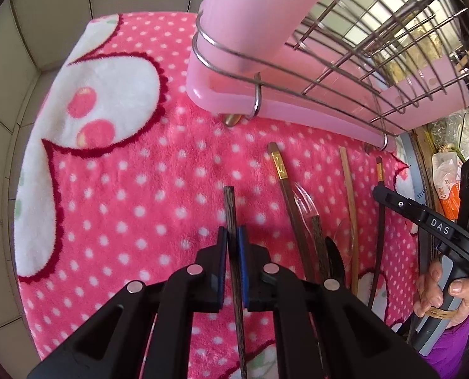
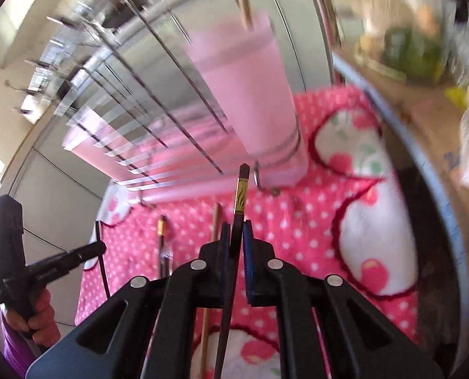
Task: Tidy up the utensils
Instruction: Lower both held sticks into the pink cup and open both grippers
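Black fingers of the left gripper (image 1: 233, 240) fill the bottom of the left wrist view, their blue pads pinching a dark brown chopstick (image 1: 231, 211). Its long axis runs straight along the fingers, the blunt tip pointing forward toward the pink cup (image 1: 244, 15) that stands in the corner of the wire rack (image 1: 376, 72). The chopstick sits above the pink polka-dot blanket (image 1: 139, 173).

To the right of that gripper, more utensils lie on the blanket, roughly parallel, their ends pointing toward the rack: a brown chopstick with a gold band (image 1: 282, 173), a pale wooden chopstick (image 1: 350, 195), another dark gold-banded one (image 1: 380, 183), a clear plastic fork (image 1: 305, 203) and a black serrated knife (image 1: 335, 257). The rack rests on a pink tray (image 1: 297, 113).

In the right wrist view, which is blurred, the right gripper (image 2: 234, 237) pinches a black chopstick with a gold band (image 2: 240, 192) between its pads. This one also lies along the fingers, tilted slightly right, its tip just in front of the base of the pink cup (image 2: 250, 94). A pale stick (image 2: 244, 0) stands in that cup. Two other chopsticks (image 2: 215, 221) lie on the blanket (image 2: 313, 221) left of the gripper, pointing at the rack (image 2: 139, 94).
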{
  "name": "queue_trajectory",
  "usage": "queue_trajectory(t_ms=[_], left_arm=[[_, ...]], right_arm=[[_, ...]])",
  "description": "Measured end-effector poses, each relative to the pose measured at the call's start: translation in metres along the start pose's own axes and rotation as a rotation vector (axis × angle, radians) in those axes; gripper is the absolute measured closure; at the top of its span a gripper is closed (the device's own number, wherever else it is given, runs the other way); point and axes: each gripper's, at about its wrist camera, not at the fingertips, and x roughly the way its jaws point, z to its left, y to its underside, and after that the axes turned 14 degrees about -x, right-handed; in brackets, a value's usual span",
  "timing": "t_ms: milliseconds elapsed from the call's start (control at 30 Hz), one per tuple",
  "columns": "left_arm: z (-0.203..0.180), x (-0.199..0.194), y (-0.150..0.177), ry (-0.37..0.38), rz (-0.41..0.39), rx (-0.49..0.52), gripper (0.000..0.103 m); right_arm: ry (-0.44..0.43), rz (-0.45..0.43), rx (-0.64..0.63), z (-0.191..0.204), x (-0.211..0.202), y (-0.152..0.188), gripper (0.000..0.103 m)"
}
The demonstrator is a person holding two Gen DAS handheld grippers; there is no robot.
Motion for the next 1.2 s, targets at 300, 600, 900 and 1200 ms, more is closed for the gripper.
queue_trajectory(t_ms=[300, 600, 900, 1200], left_arm=[[-0.002, -0.076, 0.012, 0.111, -0.237, 0.036, 0.097], [-0.014, -0.165, 0.006, 0.218, -0.503, 0.039, 0.097], [-0.040, -0.240, -0.023, 0.267, -0.759, 0.042, 0.097], [-0.057, -0.264, -0.066, 0.202, -0.971, 0.051, 0.097]], right_arm=[[0.053, -0.276, -0.079, 0.023, -0.097, -0.032, 0.097], [0.169, -0.600, -0.203, 0.038, -0.179, -0.103, 0.097], [0.262, -0.765, -0.243, 0.032, -0.186, -0.158, 0.097], [0.303, -0.753, -0.261, 0.019, -0.146, -0.174, 0.097]])
